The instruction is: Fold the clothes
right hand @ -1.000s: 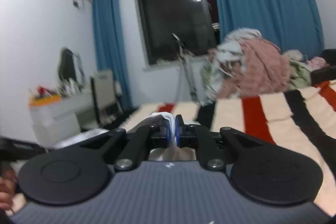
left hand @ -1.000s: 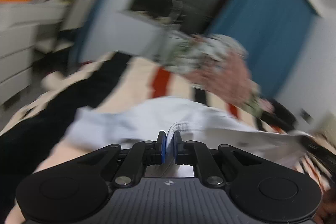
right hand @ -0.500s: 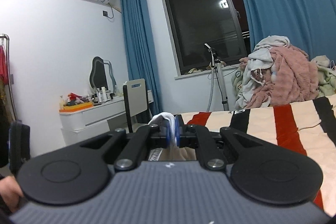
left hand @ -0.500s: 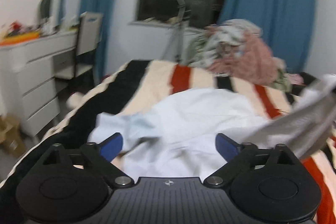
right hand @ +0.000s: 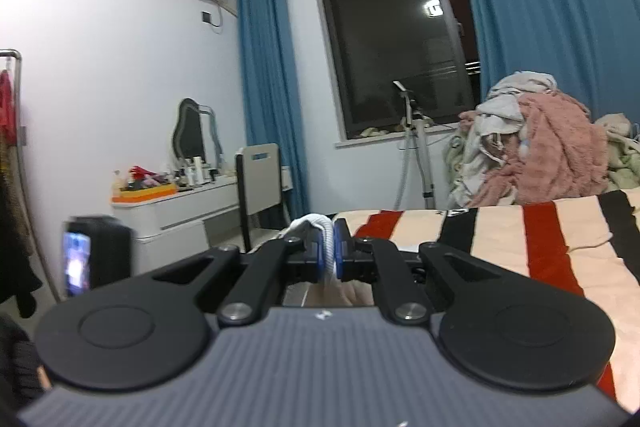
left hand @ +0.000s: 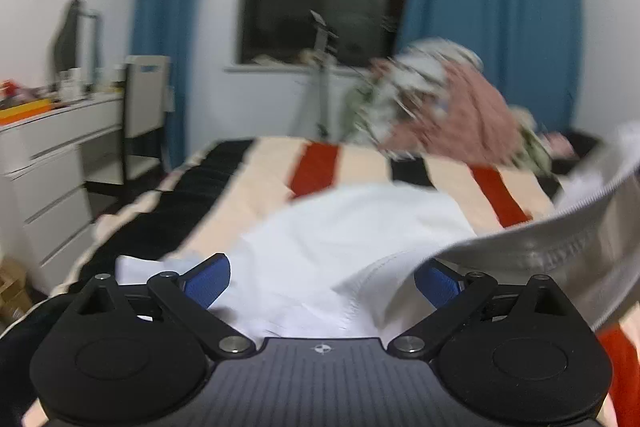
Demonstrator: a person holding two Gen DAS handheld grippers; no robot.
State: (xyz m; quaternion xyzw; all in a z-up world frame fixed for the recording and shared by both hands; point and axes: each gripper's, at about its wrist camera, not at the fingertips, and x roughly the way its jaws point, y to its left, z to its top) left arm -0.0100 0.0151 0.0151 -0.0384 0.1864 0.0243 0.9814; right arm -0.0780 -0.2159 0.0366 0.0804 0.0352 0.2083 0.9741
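A white garment lies spread on the striped bed in the left wrist view. One edge of it is lifted and stretches off to the right, above the bed. My left gripper is open and empty, just above the near part of the garment. My right gripper is shut on a fold of the white garment and holds it raised above the bed's left side.
A pile of pink and pale clothes sits at the far end of the bed. A white dresser with a mirror and a chair stand to the left. A dark window and blue curtains are behind.
My left gripper has let go of the garment and opened wide. My right gripper has lifted its hold of the garment higher and stays shut.
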